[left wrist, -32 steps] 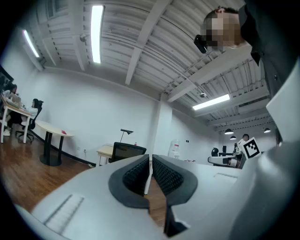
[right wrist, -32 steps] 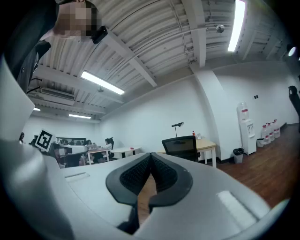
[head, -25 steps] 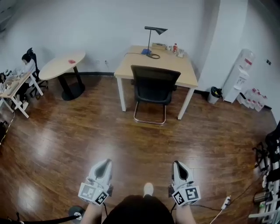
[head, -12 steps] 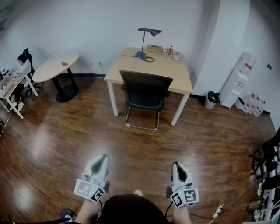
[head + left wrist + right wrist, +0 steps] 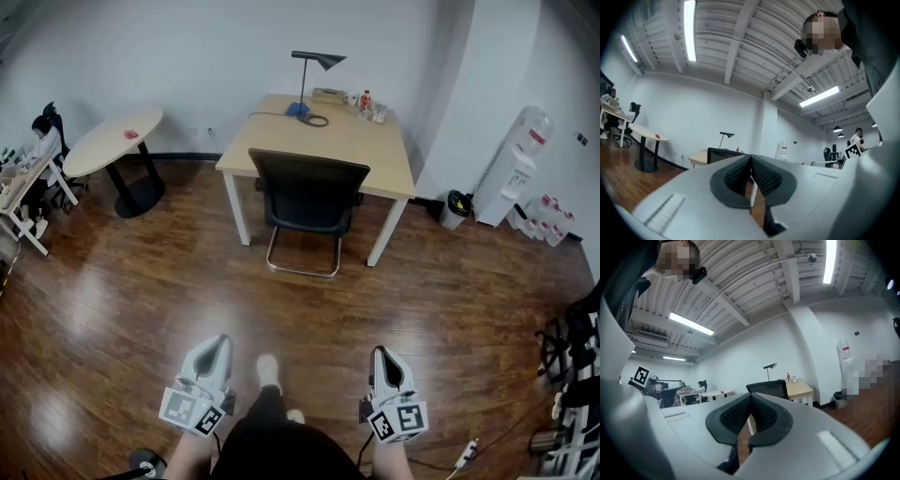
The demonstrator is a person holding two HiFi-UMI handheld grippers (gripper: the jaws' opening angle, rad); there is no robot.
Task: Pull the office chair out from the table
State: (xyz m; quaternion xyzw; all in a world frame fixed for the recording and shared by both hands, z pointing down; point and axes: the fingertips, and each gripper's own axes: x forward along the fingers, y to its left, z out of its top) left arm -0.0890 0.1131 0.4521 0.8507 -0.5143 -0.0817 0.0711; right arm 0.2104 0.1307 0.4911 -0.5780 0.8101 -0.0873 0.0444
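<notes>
Down low, the left gripper (image 5: 218,349) has just been closing and now pinches shut on nothing. The right gripper (image 5: 382,356) is clenched empty too, both over the wooden floor (image 5: 122,309). Well ahead, the office chair (image 5: 309,192) sits tucked at the table (image 5: 375,155), its back facing the person.

My left gripper (image 5: 217,345) and right gripper (image 5: 382,354) point toward the office chair (image 5: 309,192), well apart from it; it sits pushed in at the table (image 5: 281,141) with a lamp (image 5: 325,60)
</notes>
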